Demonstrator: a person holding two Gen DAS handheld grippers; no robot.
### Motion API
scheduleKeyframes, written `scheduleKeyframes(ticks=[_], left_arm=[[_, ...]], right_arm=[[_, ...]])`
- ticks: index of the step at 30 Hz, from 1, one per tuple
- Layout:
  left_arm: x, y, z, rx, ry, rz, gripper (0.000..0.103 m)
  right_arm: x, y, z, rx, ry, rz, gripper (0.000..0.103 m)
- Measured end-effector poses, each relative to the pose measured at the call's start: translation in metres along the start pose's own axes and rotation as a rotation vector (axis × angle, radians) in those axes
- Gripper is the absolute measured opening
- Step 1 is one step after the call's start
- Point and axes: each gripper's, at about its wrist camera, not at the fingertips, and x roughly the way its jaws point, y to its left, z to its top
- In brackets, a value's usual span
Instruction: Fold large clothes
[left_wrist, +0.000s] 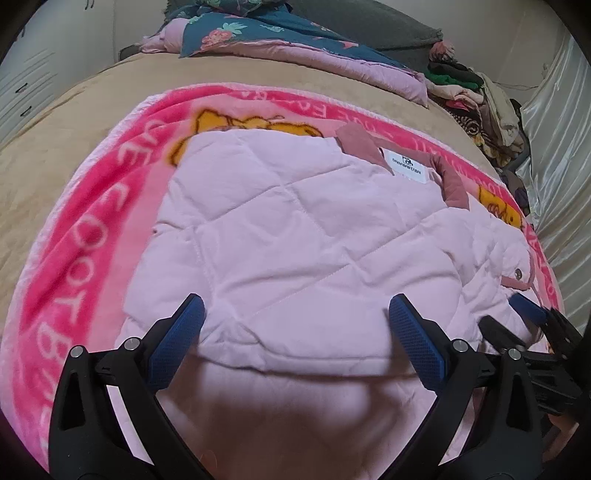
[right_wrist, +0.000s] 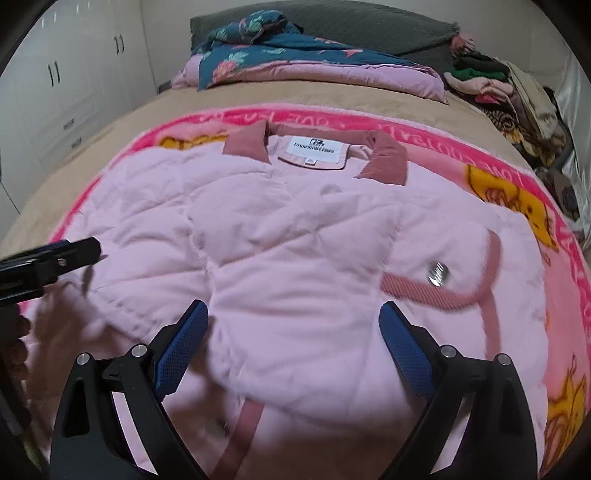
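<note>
A pale pink quilted jacket lies on a bright pink blanket, dusty-rose collar and white label at the far side. Its sides are folded in over the body; a snap button and rose trim show at right. My left gripper hovers open over the jacket's near left part, nothing between its blue pads. My right gripper stands open above the jacket's middle, pads clear of the cloth. In the left wrist view the right gripper shows at the right edge; in the right wrist view the left gripper shows at left.
The pink cartoon blanket covers a tan bedspread. A floral quilt and dark pillow lie at the head. Piled clothes sit far right. White wardrobes stand left.
</note>
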Motion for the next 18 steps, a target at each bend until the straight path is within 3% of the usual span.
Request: scheduleKeyframes(ticks=[18], left_arm=[[-0.056, -0.011, -0.011, 0.014, -0.083, -0.013, 0.094]], right_arm=[[-0.088, -0.009, -0.028, 0.069, -0.114, -0.005, 0.098]])
